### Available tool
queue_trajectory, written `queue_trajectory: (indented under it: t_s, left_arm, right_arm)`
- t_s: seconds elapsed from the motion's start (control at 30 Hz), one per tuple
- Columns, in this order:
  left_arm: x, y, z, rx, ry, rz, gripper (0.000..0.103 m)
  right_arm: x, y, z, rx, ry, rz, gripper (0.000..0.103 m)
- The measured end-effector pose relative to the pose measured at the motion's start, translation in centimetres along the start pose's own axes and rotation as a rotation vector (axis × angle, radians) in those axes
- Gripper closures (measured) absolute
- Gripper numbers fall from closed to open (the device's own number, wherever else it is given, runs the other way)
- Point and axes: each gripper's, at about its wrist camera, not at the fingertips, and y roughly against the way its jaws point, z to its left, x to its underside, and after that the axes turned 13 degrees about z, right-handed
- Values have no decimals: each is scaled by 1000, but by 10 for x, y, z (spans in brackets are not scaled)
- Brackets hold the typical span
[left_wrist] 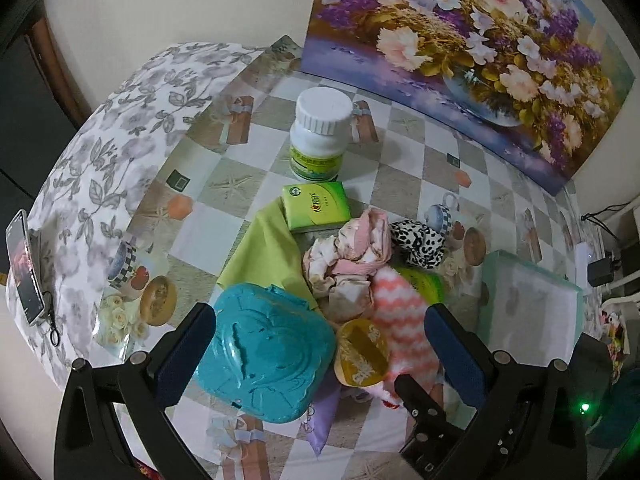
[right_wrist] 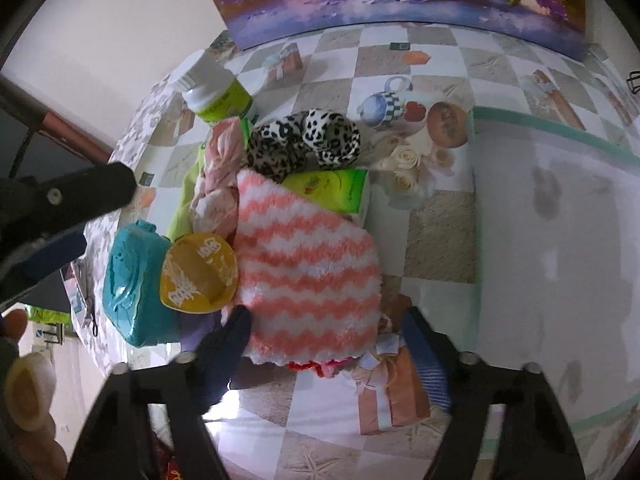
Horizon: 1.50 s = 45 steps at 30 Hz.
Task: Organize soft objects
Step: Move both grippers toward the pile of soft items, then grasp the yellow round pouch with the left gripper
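Striped cloth (right_wrist: 308, 264): pink-and-white zigzag fleece, near edge of the pile, mid-table. Looks light, floppy and plush; it should squash under the pads and drape when lifted, with no risk of breakage. Best hold is probably the near hem, where it lies clear of its neighbours.

Right gripper (right_wrist: 326, 354) straddles that near hem, jaws partly closed in, left finger at the cloth's edge, right pad apart from it. Not yet pinching, by my reading.

Touching the cloth on the left: yellow lid (right_wrist: 199, 273) and teal box (right_wrist: 134, 280), both rigid. Beyond it: green packet (right_wrist: 332, 188), leopard scrunchie (right_wrist: 304, 144), pink rag (right_wrist: 218, 176), bottle (right_wrist: 214, 94) farthest.

Tray (right_wrist: 560, 216) to the right is the likely destination.

Left gripper (left_wrist: 320, 354) hangs spread wide over teal box and lid, gripping nothing.
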Motion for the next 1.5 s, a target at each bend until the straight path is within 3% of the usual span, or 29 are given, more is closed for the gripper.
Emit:
queue_trajectory:
  t_s: [0.07, 0.17, 0.3, 0.37, 0.53, 0.67, 1.03, 1.37, 1.5]
  left_arm:
    - [1, 1, -1, -4, -5, -1, 0]
    - [3, 0, -5, 11, -19, 3, 1]
    - [3, -1, -12, 30, -49, 13, 14]
    - [4, -3, -15, 42, -62, 24, 16]
    - [6, -4, -17, 50, -76, 30, 18]
    - [6, -4, -19, 54, -95, 34, 26]
    - [13, -8, -45, 69, -198, 60, 36]
    - [24, -28, -77, 66, -312, 119, 48]
    - [26, -33, -82, 59, -332, 128, 48]
  right_arm:
    - [0, -1, 1, -21, 13, 0, 53]
    - [1, 0, 2, -49, 29, -6, 69]
    - [1, 3, 1, -79, 42, -29, 88]
    - [1, 4, 1, -86, 45, -28, 93]
    - [3, 11, 4, -102, 65, -47, 97]
    - [4, 21, 0, -111, 53, -78, 97]
    - [5, 39, -39, -106, -76, -147, 98]
    - [3, 39, -56, -126, -148, -131, 97]
    - [4, 37, -63, -138, -175, -124, 97]
